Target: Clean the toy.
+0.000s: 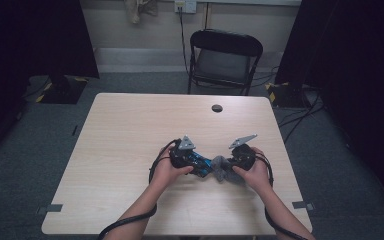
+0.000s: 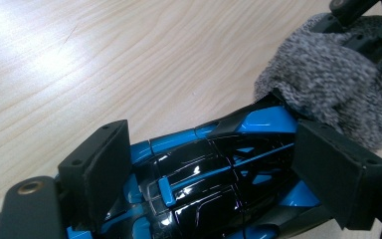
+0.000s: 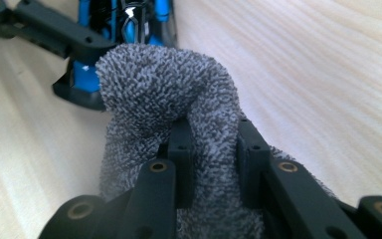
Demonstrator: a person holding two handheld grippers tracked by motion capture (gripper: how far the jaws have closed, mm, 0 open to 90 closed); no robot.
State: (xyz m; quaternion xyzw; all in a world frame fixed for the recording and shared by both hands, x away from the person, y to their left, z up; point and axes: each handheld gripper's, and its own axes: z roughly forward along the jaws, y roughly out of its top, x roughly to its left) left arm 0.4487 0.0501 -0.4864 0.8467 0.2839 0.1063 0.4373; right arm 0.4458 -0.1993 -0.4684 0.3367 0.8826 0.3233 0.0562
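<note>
A blue/black toy car (image 2: pixel 214 174) is clamped betw. the pads of the left gripper (image 1: pixel 196 161), low over the table (image 1: pixel 130 140), near its front edge. A grey cloth (image 3: pixel 169 99) is pinched in the right gripper (image 1: pixel 228 167), jaws pressed nearly together on a fold, and is bunched against one end of the car. That end is covered by the cloth in the left gripper view. Farther off, a round cable hole (image 1: pixel 217 108) is seen in the tabletop and a black folding chair (image 1: pixel 224 60) behind it, w/ dark curtains (image 1: pixel 40 35) at both sides; none is near the work.
</note>
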